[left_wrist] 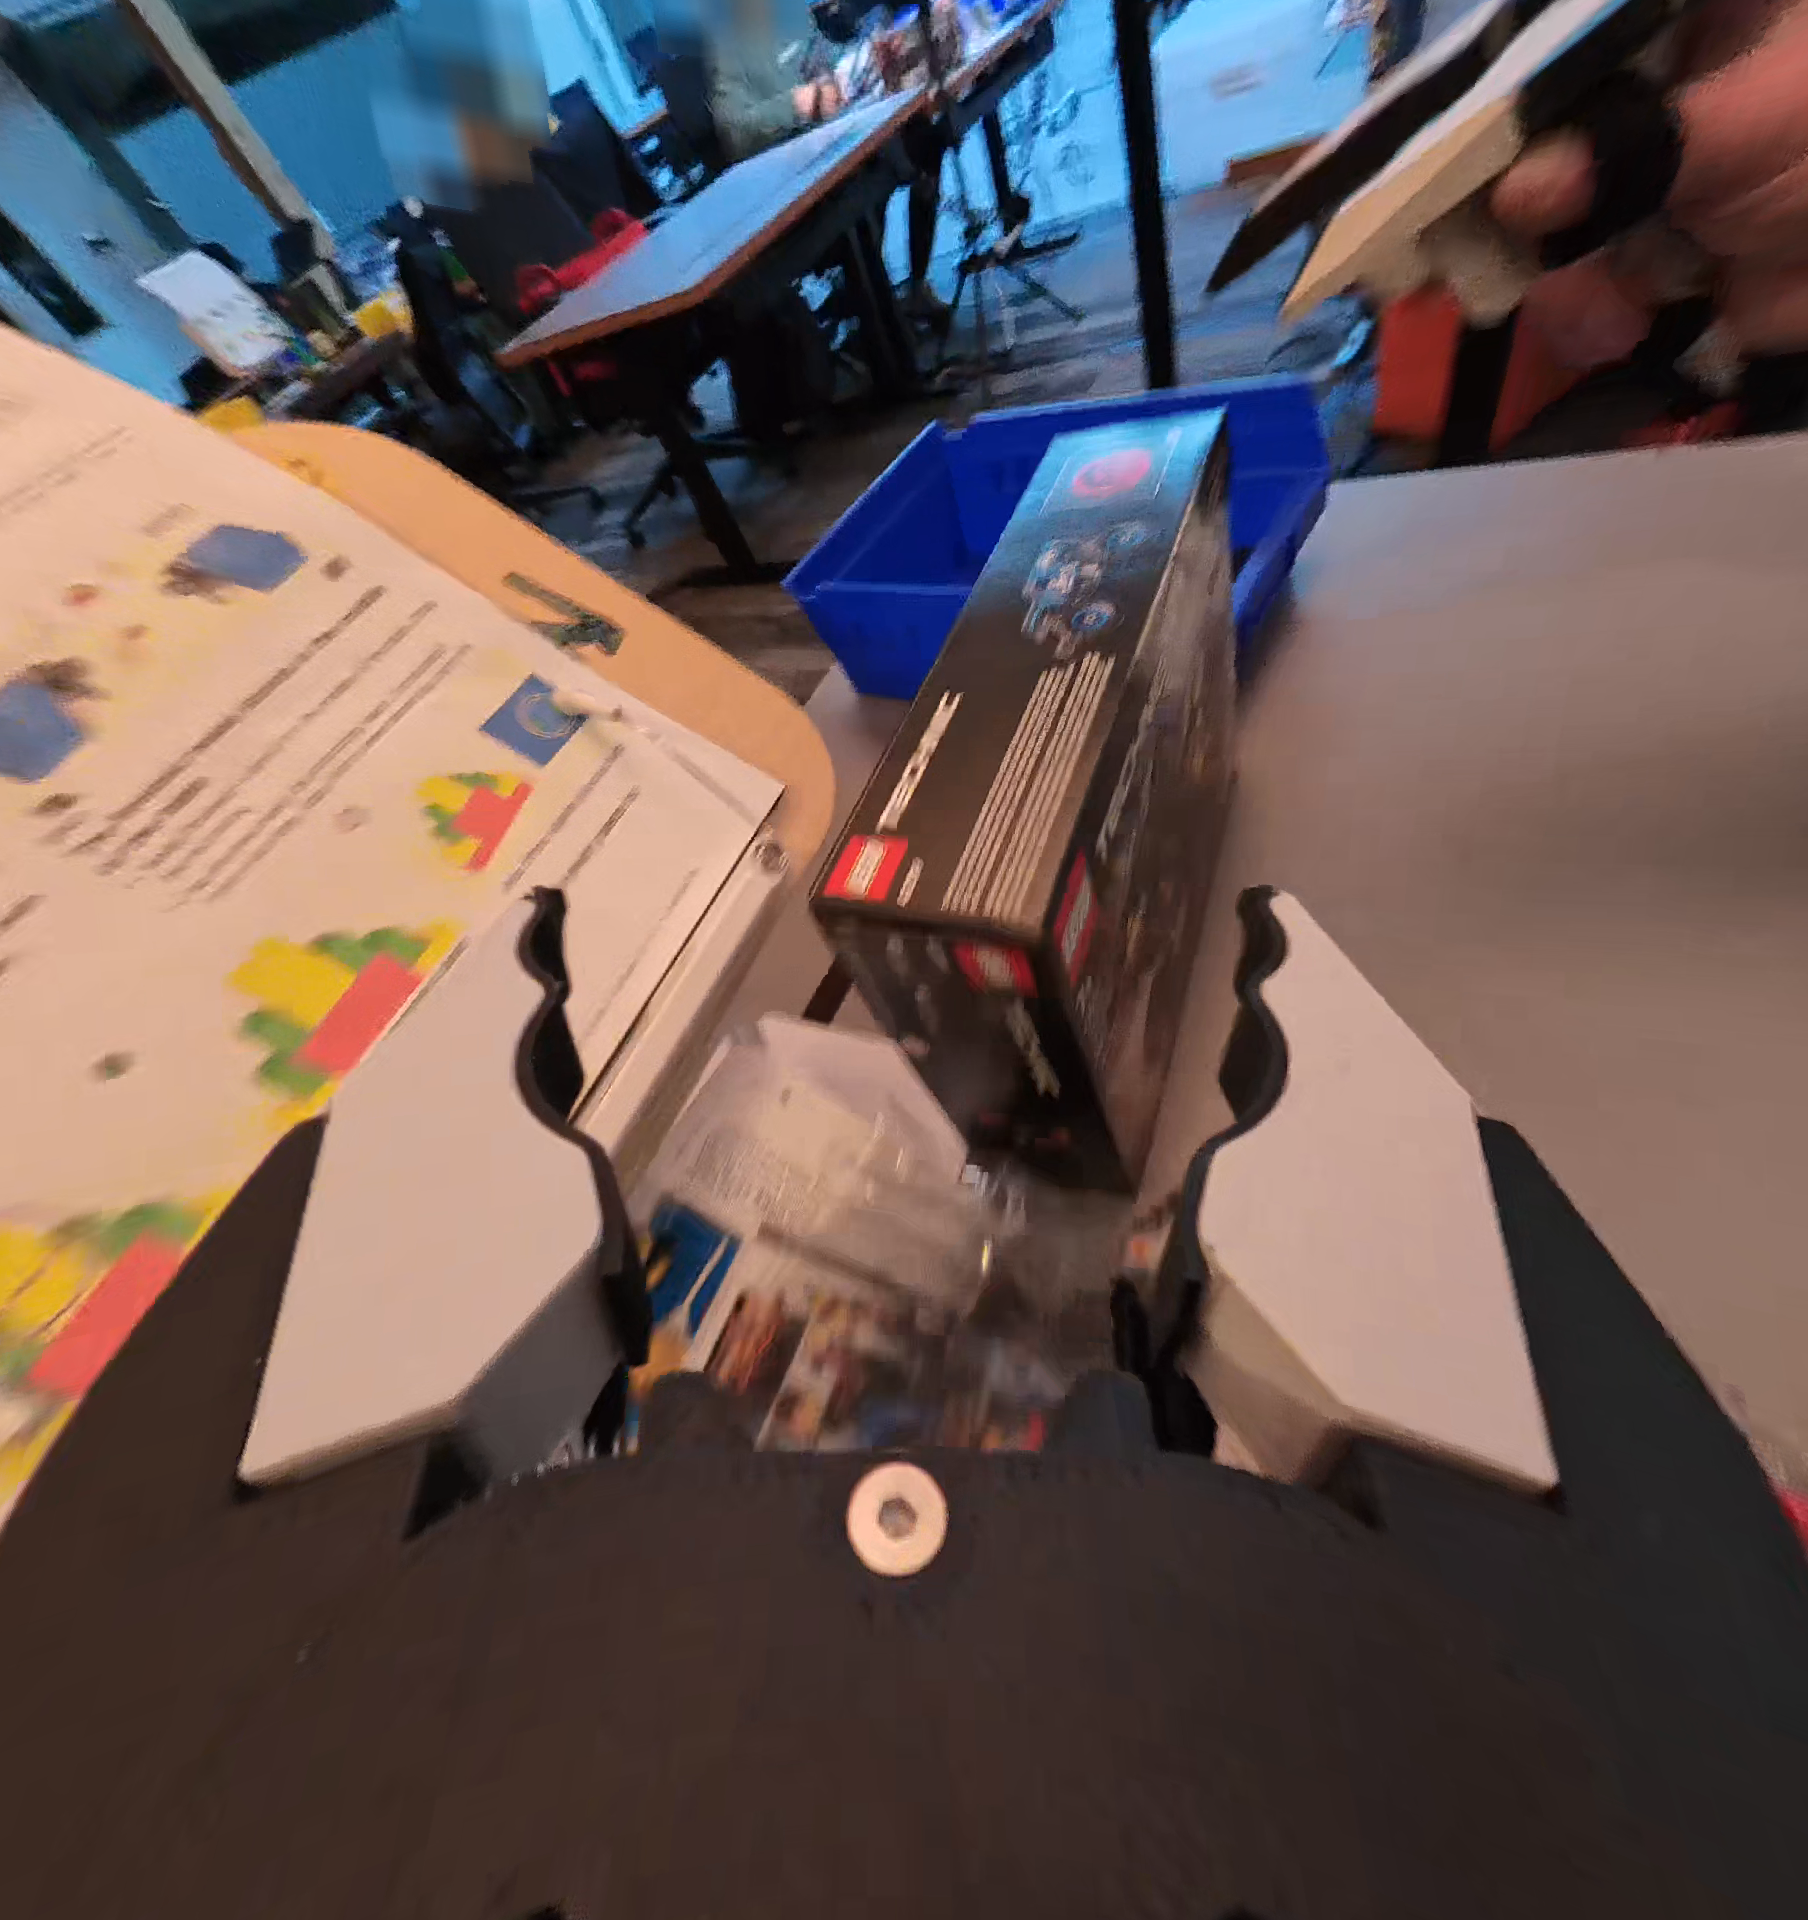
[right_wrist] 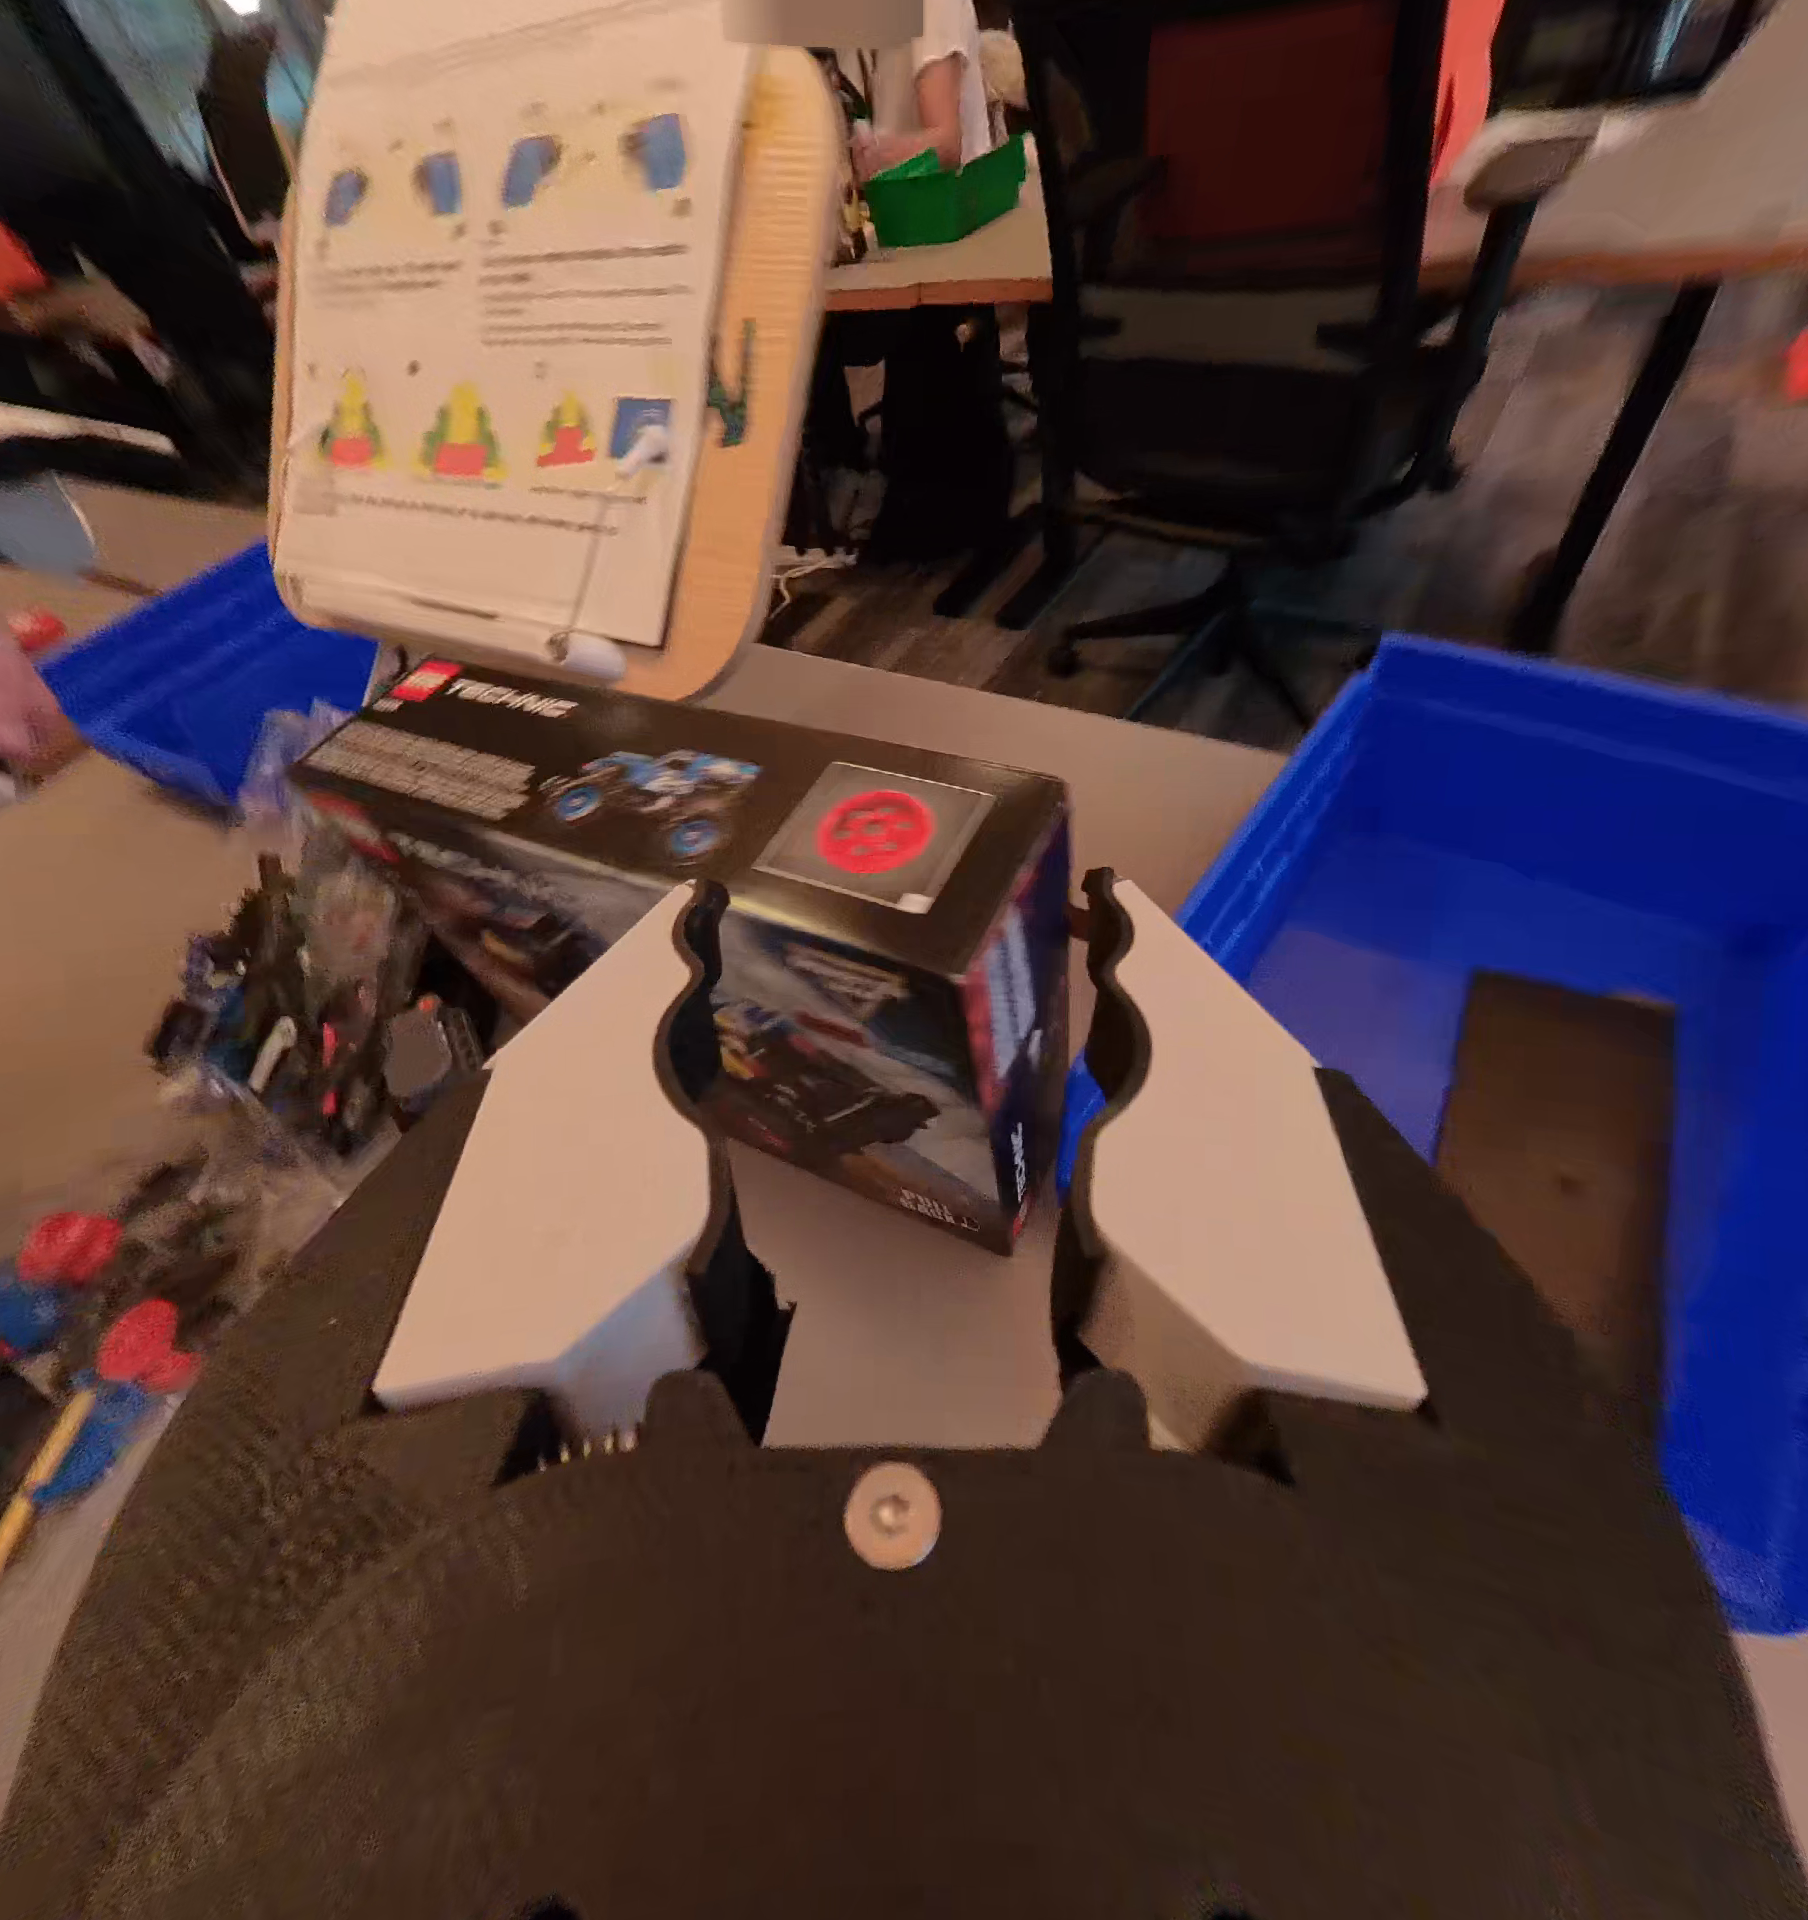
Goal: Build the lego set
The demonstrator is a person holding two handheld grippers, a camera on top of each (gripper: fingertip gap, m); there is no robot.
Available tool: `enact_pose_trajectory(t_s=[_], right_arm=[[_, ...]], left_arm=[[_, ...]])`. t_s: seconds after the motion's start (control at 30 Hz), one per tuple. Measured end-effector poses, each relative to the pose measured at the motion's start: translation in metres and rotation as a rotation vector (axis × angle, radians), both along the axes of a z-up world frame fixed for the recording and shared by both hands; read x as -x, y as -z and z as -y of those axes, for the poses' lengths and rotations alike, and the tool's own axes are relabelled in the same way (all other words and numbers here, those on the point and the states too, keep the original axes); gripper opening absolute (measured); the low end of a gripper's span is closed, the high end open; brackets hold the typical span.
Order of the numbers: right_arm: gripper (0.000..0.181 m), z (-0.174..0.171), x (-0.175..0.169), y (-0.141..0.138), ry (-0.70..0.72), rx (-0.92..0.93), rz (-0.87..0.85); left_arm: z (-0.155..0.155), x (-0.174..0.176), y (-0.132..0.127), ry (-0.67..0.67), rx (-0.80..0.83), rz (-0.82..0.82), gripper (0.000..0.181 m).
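- Left gripper (left_wrist: pixel 900 997): jaws were spread wide and nothing was held between them; it was seen at lower centre of the left wrist view.
- Lego box (left_wrist: pixel 1045 831): a dark carton was seen lying on the grey table (left_wrist: pixel 1554 727), running from between the left fingertips toward frame centre, apart from both fingers.
- Clear bag of parts (left_wrist: pixel 827 1174): it was seen lying low between the left fingers, just below the box; its contents were too blurred to be made out.
- Right gripper (right_wrist: pixel 900 987): jaws were spread and empty. The near corner of the lego box (right_wrist: pixel 734 831) was seen between the fingertips; contact could not be told.
- Loose lego pieces (right_wrist: pixel 287 1049): dark, blue and red parts were seen heaped at left of the right wrist view, blurred and partly cut off by the frame edge.
- Blue bin (right_wrist: pixel 1565 935): it was seen at right, partly hidden by the gripper.
- Instruction sheet (right_wrist: pixel 505 343): it was seen propped on a board at upper left, behind the box.
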State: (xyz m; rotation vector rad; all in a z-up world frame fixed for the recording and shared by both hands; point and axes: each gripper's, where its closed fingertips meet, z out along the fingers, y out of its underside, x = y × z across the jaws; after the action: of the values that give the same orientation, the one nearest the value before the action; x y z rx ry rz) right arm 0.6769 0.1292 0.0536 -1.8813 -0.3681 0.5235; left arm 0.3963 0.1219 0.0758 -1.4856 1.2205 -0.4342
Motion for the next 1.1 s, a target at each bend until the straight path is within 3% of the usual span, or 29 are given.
enact_pose_trajectory(t_s=[0.07,0.13,0.17,0.27,0.33,0.4,0.43,0.57,0.67,0.73,0.83,1.1], right_arm=[[0.066,0.023,0.020,-0.014,-0.022,-0.070,0.101],[0.062,0.050,0.052,-0.022,-0.094,-0.101,0.157],[0.060,0.063,0.071,-0.020,-0.140,-0.101,0.178],[0.055,0.102,0.133,0.003,-0.307,-0.046,0.202],[0.058,0.120,0.170,0.028,-0.401,0.013,0.216],[0.059,0.128,0.198,0.052,-0.456,0.061,0.209],[0.059,0.130,0.209,0.064,-0.478,0.091,0.196],[0.063,0.130,0.241,0.103,-0.539,0.218,0.102],[0.060,0.126,0.253,0.122,-0.555,0.229,0.074],[0.057,0.124,0.259,0.127,-0.562,0.227,0.035],[0.053,0.123,0.259,0.135,-0.564,0.222,0.025],[0.048,0.123,0.256,0.147,-0.582,0.210,0.021]], left_arm=[[0.013,0.031,0.001,-0.046,0.025,-0.014,0.114],[0.025,0.066,0.012,-0.083,0.087,-0.002,0.088],[0.028,0.084,0.020,-0.110,0.106,0.002,0.070],[0.039,0.133,0.052,-0.180,0.216,0.023,0.044],[0.040,0.155,0.075,-0.230,0.301,0.072,0.048],[0.034,0.172,0.108,-0.305,0.402,0.070,0.073],[0.032,0.175,0.124,-0.321,0.461,0.085,0.084],[0.022,0.162,0.172,-0.315,0.632,0.128,0.096],[0.014,0.142,0.174,-0.250,0.713,0.262,0.068],[0.009,0.142,0.172,-0.235,0.711,0.285,0.032],[0.014,0.141,0.168,-0.184,0.725,0.313,0.011],[0.035,0.163,0.134,-0.109,0.614,0.326,0.006]])
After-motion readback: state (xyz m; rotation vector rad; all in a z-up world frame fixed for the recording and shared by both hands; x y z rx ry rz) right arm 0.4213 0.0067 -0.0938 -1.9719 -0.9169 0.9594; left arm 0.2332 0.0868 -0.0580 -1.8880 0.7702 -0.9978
